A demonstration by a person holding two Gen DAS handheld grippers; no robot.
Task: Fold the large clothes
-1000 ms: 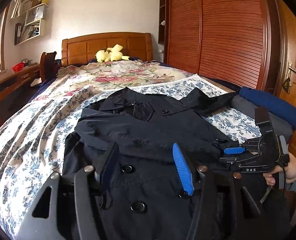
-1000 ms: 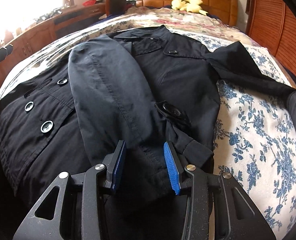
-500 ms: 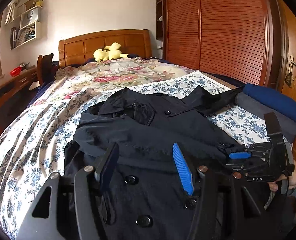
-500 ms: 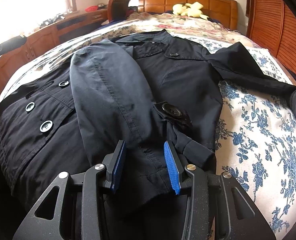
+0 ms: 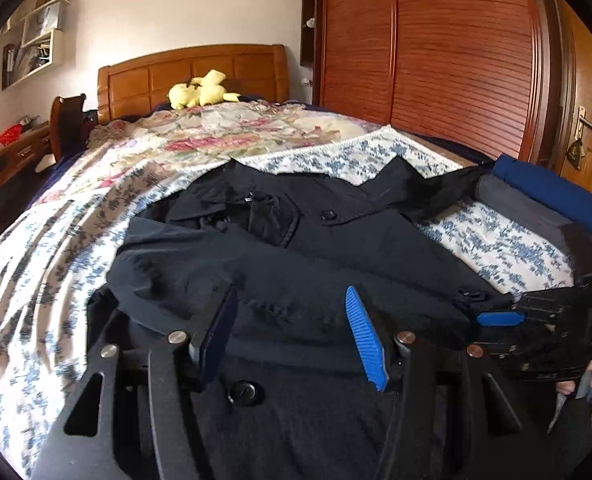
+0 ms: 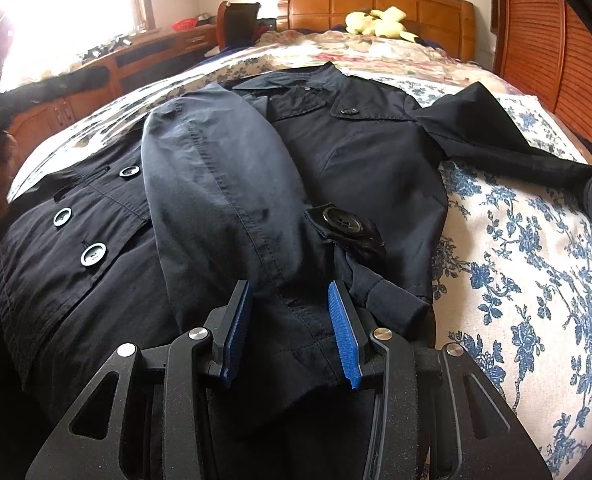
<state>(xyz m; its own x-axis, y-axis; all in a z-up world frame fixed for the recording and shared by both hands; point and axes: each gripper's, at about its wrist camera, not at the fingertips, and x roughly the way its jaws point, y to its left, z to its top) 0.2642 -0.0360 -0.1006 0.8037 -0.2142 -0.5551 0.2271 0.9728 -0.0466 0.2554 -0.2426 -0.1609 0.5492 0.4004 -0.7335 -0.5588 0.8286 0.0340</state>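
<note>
So far, the black double-breasted coat lies face-up on the floral bedspread with one sleeve folded across its front; the other sleeve is still stretched out sideways. Both the left gripper and right gripper hover over it with jaws spread, pinching nothing. By my reckoning, the second sleeve and the body folds remain.

Coat hem: the lower part of the black coat is cut off by the bottom edge and covered by the left gripper body.
Sleeve cuff: the end of the folded sleeve is hidden under the right gripper; contact between pads and cloth cannot be judged.
Far sleeve: the tip of the spread sleeve is lost at the right edge.
Bedspread: the left side of the floral bedspread is smeared by blur.
Shelf contents: items on the wall shelf are too small to be identified.
Right hand: only a sliver is seen at the frame edge.
</note>
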